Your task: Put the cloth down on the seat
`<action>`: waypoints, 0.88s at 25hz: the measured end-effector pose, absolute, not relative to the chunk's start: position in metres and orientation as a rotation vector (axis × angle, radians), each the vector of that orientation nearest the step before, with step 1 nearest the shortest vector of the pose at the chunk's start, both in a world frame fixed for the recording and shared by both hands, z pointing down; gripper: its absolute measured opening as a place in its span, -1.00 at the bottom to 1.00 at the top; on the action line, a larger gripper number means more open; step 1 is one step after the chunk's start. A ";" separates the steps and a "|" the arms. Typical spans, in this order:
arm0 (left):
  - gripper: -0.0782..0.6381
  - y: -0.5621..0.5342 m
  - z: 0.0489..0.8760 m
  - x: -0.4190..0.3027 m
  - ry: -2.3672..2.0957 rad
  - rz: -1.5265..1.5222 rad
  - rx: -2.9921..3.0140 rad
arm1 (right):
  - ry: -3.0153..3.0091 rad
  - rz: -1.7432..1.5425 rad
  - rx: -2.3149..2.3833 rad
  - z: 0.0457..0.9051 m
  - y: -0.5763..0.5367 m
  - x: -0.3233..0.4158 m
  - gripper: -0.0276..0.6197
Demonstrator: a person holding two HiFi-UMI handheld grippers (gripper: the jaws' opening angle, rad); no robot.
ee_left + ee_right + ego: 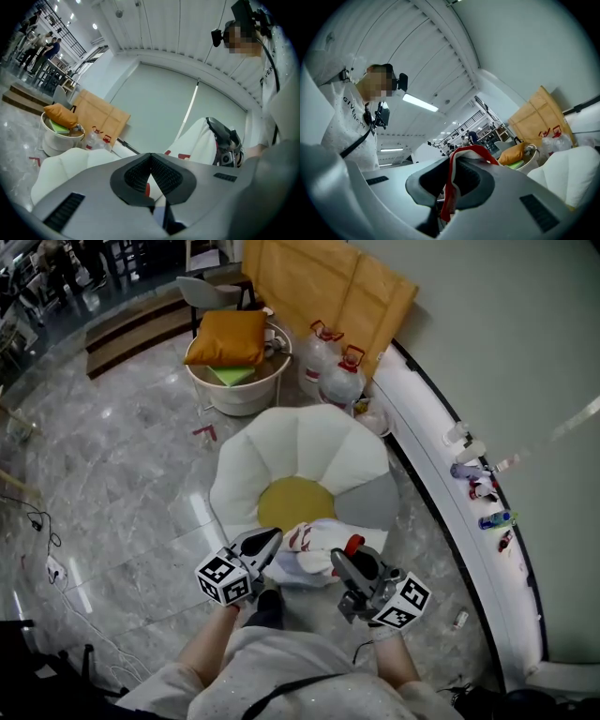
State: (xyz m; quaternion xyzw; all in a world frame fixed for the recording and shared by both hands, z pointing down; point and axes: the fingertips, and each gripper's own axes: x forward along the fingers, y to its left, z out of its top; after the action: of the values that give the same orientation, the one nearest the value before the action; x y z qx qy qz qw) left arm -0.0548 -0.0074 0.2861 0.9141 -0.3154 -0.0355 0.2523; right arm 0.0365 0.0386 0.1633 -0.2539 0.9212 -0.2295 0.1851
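A white cloth with red marks [315, 538] hangs between my two grippers, over the near edge of the seat. The seat is a flower-shaped cushion with white petals [309, 442] and a yellow centre. My left gripper [268, 542] is shut on the cloth's left end, and my right gripper [349, 559] is shut on its red-trimmed right end. In the left gripper view the jaws [151, 158] pinch white fabric, and the cloth [197, 143] stretches across to the other gripper. The right gripper view shows a red hem [449, 185] caught between the closed jaws [452, 161].
Behind the seat stands a white tub [236, 395] with an orange cushion [227, 337] on it. Beside it are two water jugs [333, 371] and a sheet of cardboard [323, 287]. A curved white ledge [441, 484] with small bottles runs along the right. Cables [45, 549] lie on the floor at left.
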 end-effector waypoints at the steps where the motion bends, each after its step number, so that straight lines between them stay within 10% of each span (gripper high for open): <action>1: -0.74 -0.017 0.287 -0.058 -0.855 -0.097 2.487 | 2.591 -0.640 -0.727 0.163 0.028 0.034 -0.80; 22: -0.74 -0.138 0.355 -0.110 -0.942 -0.118 2.383 | 2.593 -0.596 -0.854 0.197 -0.145 0.012 -0.80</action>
State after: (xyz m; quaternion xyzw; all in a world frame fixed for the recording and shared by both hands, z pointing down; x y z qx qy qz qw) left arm -0.1103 -0.1378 0.3545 0.8907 -0.3521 -0.0440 0.2841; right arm 0.0118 -0.1453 0.1965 -0.3009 0.9141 -0.2101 0.1727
